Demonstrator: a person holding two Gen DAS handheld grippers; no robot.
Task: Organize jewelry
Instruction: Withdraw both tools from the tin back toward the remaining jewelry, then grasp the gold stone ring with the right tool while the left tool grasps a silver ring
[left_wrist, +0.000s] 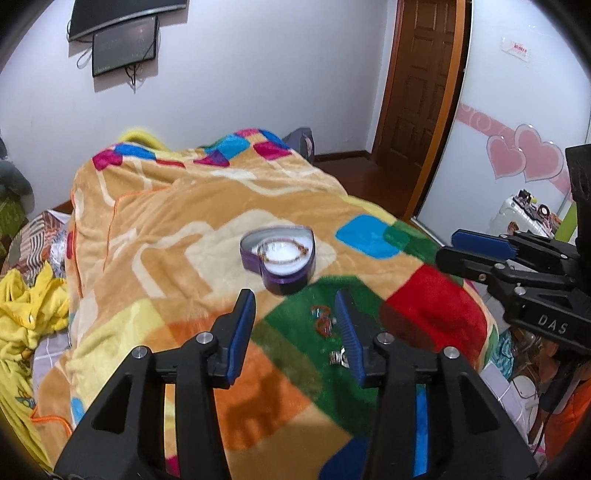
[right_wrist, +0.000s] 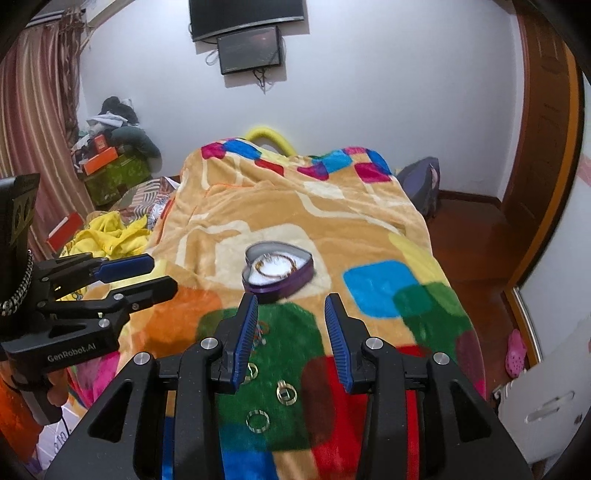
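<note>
Behind left claw (left_wrist: 295, 317), blurred bracelets (left_wrist: 323, 320).

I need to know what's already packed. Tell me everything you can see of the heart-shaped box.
The heart-shaped box is a shallow tin with purple walls and a silvery rim, open, no lid in view. It sits flat on the blanket, on a cream patch just beyond the green square. Inside is a white lining with a thin bracelet of brownish beads lying looped on it. Neither gripper touches it.

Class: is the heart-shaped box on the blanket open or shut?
Open. The box has no lid on it, and both views show its white lining with a bracelet lying inside.
</note>
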